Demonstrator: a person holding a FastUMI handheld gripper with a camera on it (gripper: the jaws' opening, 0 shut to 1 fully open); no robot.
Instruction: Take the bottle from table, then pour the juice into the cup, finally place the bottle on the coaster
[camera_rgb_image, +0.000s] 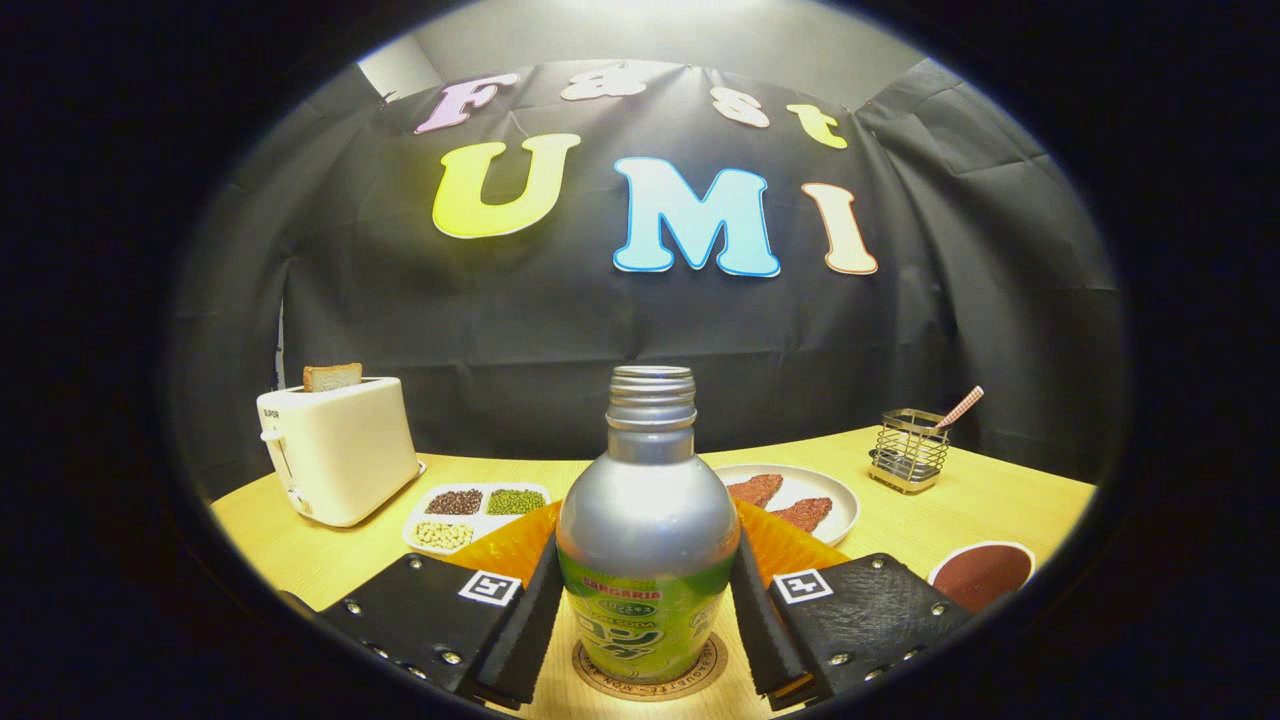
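While the silver aluminium bottle with the green label (647, 540) is standing upright on the round cork coaster (650, 675), I am keeping my gripper (648, 625) around its lower body, one finger on each side of the label. The pads are lying along the bottle's flanks, but I cannot tell whether both are pressing or have just let go, so the grip itself is unclear to me. The bottle's threaded neck is uncapped and its base is resting inside the coaster's ring, so I am judging this to be the placing step. The metal wall is looking smooth and probably slippery, thin enough to dent under a hard squeeze, and likely light if the juice is already poured. The straight labelled waist is the best place to hold. Just behind the bottle an orange ribbed dish (505, 545) is showing; to the near right a white cup of dark liquid (981, 573) is sitting.
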